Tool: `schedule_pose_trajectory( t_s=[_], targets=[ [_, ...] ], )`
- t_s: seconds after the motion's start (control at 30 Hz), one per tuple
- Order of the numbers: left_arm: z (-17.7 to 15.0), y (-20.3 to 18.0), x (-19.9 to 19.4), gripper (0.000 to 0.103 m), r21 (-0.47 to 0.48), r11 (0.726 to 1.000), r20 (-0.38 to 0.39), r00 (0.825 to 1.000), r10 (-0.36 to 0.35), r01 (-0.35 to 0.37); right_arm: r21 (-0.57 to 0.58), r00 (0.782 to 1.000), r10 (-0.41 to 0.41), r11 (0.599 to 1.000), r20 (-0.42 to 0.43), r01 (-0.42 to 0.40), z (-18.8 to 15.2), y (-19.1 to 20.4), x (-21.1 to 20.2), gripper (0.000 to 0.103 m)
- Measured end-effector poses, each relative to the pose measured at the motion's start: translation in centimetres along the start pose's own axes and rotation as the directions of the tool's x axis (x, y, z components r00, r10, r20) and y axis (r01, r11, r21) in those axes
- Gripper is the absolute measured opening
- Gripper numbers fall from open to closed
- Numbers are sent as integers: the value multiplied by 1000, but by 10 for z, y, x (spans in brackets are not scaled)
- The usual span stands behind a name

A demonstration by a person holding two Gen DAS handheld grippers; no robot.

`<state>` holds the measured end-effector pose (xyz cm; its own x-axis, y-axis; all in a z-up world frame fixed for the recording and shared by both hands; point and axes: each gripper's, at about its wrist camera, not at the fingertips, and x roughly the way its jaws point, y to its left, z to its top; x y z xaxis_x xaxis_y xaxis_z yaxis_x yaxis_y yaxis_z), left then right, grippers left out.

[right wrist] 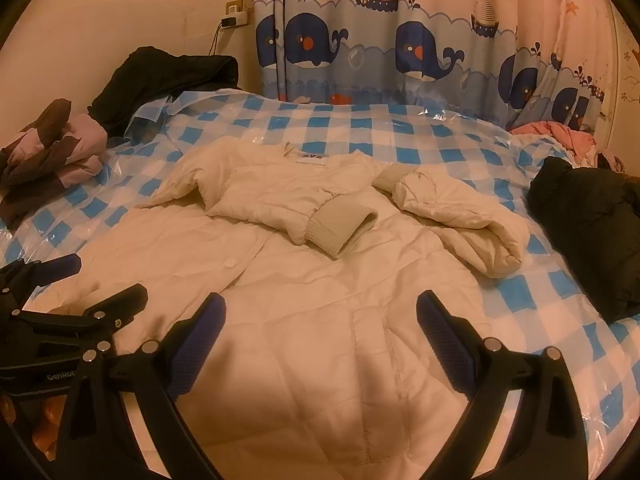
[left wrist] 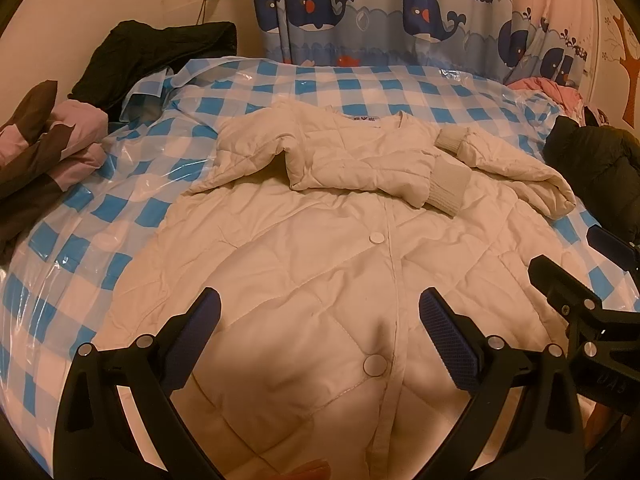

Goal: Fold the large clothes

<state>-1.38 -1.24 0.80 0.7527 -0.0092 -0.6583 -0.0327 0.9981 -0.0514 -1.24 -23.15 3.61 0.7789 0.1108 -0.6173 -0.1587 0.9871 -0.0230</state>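
Now | both tools spread, empty | white coat (left wrist: 312, 264) directly below, seemingly untouched

The cream quilted cloth coat (left wrist: 320, 264) looked matt and creased, its cuffs ribbed knit; the blue-and-white checked plastic sheet (left wrist: 100, 208) under it shone glossy; the black plastic left gripper (left wrist: 320, 320) carried textured blue pads (left wrist: 448, 340)
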Motion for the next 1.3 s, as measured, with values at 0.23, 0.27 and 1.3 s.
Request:
schedule_pose_trajectory(
  t_s=[0.23,0.27,1.3],
  targets=[
    [0,0,0,96,1,1000,0,1000,2,-2,1,1000,-2,1000,0,2,1,0,1,92],
    [0,-1,0,96,1,1000,0,1000,2,-2,2,1000,-2,1000,0,2,1,0,1,92],
    [-3,4,15,96,-11,1000,-70,998,-3,2,-160,859,-360,933,-364,323,142,-104,290,96]
  ],
)
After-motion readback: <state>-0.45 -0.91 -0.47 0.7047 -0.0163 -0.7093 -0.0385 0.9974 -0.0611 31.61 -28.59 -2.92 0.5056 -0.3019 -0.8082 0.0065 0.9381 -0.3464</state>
